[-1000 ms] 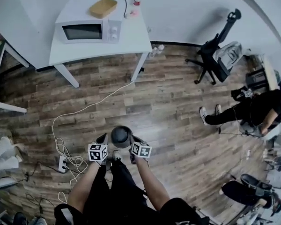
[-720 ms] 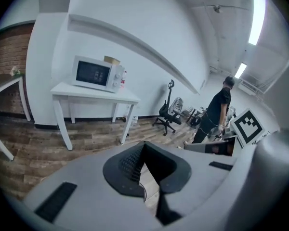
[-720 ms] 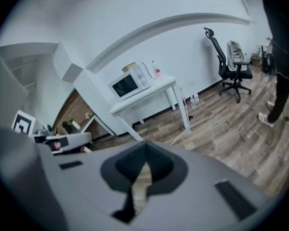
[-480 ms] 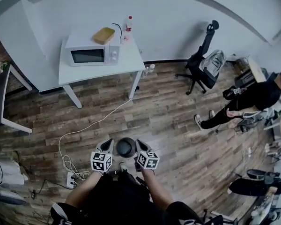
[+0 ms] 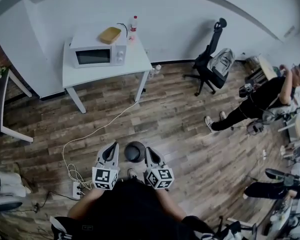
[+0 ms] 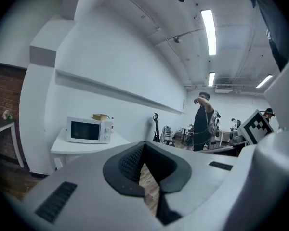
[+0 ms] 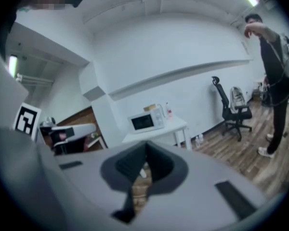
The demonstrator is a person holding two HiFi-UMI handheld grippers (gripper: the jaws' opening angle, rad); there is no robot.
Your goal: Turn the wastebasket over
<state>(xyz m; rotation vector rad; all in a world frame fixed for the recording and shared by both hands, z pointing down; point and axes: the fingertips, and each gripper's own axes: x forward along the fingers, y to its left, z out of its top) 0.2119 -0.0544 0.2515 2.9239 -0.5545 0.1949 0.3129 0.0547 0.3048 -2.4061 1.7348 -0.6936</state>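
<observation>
Pressing its jaws together on nothing, the left tool (image 5: 111, 148) is empty, and the right tool (image 5: 149, 151) is the same: in each gripper view the dark pads meet and only floor shows below them. Both tools have lifted well clear of the floor (image 5: 190, 134) over the last second and now aim out across the room instead of down. The wastebasket (image 5: 134, 151) has not gone up with them. It sits on the floor just ahead of the two tool tips and between them, touched by neither.

It shows a closed, rounded dark top, so I judge it is already bottom-up and the turn is finished. The hands look to be backing off, not setting up another grip.

Counted outward from the wastebasket: two tools, one wastebasket, one white cable (image 5: 95, 134) running left of it to one power strip (image 5: 77, 189). Far beyond it stands one white table (image 5: 135, 64) carrying one microwave (image 5: 98, 56). Beyond it to the right is one office chair (image 5: 210, 61).
</observation>
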